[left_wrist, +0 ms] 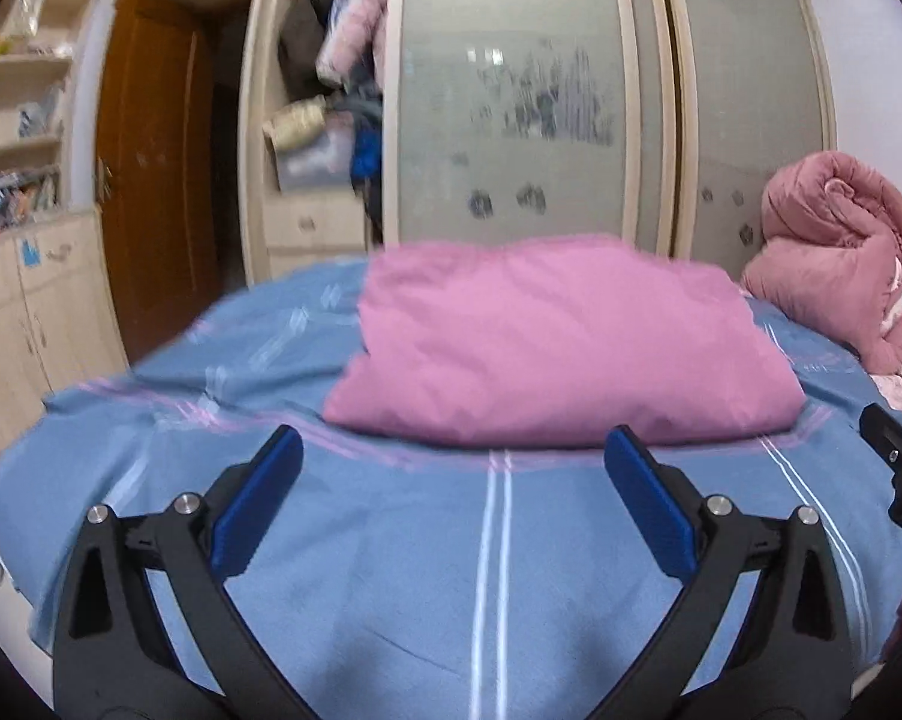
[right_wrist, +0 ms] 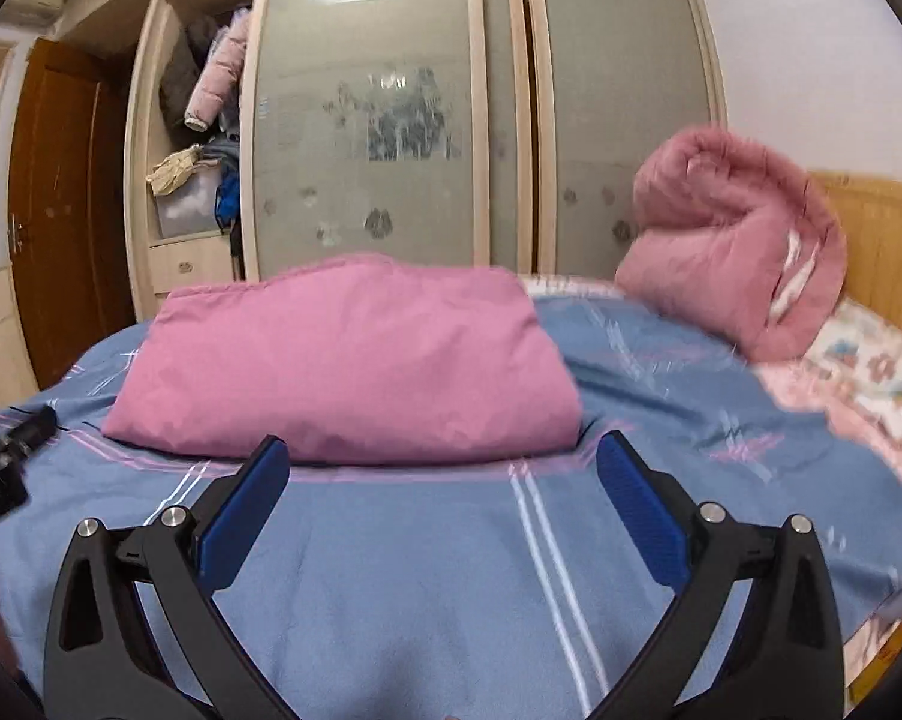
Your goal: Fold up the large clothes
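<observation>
Left wrist view first: the left claw (left_wrist: 454,450) is spread wide with nothing between its blue pads (left_wrist: 259,507), hanging just above the blue bedsheet (left_wrist: 391,570). Straight ahead of the claw sits the pink garment (left_wrist: 562,342), already looking like a puffy folded bundle lying flat on the bed, its near edge just past the fingertips. My guess is it's parked mid-bed so both claws can get at it from this side. Off to the claw's right, the tip of the right claw (left_wrist: 898,468) pokes into frame. Farther right and back there's a rolled pink quilt (left_wrist: 841,252), well apart from the bundle. Behind everything, a wardrobe (left_wrist: 511,90) with frosted sliding doors and an open section stuffed with clothes, plus a brown door (left_wrist: 151,180) on the far left.

Right wrist view: same story here. The right claw (right_wrist: 442,456) is open and empty over the sheet, with the pink bundle ahead and slightly left of it. The quilt is ahead to the right, near a wooden headboard (right_wrist: 883,240), with a floral pillow (right_wrist: 871,372) below it. At the far left edge you catch a bit of the left claw.

Nothing really blocks either claw, just bare sheet before the bundle. The fold looks mostly done to me, maybe only tidying left.
</observation>
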`<act>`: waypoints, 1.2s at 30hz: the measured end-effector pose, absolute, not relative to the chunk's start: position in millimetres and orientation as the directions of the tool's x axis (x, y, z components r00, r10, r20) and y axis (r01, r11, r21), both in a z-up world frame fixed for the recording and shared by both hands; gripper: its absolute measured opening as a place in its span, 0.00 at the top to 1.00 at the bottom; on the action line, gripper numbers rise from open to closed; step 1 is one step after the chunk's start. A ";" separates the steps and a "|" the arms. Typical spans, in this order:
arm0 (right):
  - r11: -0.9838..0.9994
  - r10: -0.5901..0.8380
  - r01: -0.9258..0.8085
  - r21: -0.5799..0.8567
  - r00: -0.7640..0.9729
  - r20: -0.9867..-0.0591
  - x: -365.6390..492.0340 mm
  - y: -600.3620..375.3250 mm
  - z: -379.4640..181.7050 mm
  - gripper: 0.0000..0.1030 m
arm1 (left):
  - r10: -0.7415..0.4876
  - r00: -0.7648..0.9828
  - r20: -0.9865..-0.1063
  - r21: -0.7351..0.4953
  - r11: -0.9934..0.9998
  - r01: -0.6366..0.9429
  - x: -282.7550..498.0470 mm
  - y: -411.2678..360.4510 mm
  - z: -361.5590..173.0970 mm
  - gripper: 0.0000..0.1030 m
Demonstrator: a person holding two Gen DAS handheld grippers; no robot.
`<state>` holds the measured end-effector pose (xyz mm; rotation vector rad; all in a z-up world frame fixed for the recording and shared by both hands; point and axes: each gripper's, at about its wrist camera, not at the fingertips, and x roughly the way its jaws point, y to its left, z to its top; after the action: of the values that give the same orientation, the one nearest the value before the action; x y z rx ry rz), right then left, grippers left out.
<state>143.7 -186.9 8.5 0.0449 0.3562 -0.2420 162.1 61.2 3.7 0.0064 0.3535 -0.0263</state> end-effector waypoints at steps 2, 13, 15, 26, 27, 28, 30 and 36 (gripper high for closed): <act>0.972 -0.220 0.234 -0.001 0.911 -0.348 143.4 -185.6 8.0 0.01 | -0.006 0.951 -0.308 0.014 1.000 0.010 159.0 66.1 10.4 0.02; 0.972 -0.209 0.232 0.020 0.906 -0.369 154.6 -181.6 3.4 0.01 | -0.044 0.954 -0.298 0.022 0.998 0.053 164.6 67.9 12.4 0.02; 0.972 -0.211 0.235 0.021 0.904 -0.373 155.8 -182.0 2.7 0.01 | -0.048 0.954 -0.297 0.027 0.998 0.058 165.2 66.5 11.3 0.02; 0.971 -0.213 0.238 0.017 0.896 -0.389 160.2 -183.3 -1.6 0.01 | -0.057 0.950 -0.306 0.022 0.998 0.067 168.8 64.4 9.7 0.02; 0.971 -0.212 0.237 0.016 0.897 -0.389 160.2 -183.1 -1.7 0.01 | -0.056 0.950 -0.306 0.021 0.998 0.066 169.3 64.2 9.5 0.02; 0.972 -0.211 0.236 0.017 0.897 -0.389 160.2 -183.0 -1.8 0.01 | -0.055 0.951 -0.306 0.022 0.998 0.065 169.7 63.7 9.4 0.02; 0.971 -0.212 0.237 0.016 0.897 -0.389 160.4 -182.6 -1.9 0.01 | -0.055 0.951 -0.305 0.022 0.998 0.065 169.1 63.5 9.8 0.02; 0.971 -0.213 0.238 0.016 0.896 -0.389 160.3 -182.7 -1.9 0.01 | -0.058 0.950 -0.306 0.024 0.997 0.069 170.0 62.8 9.7 0.02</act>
<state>160.3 -182.7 -1.9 0.0632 0.3958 -0.2336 169.9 62.8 9.7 0.0347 0.3106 -0.0646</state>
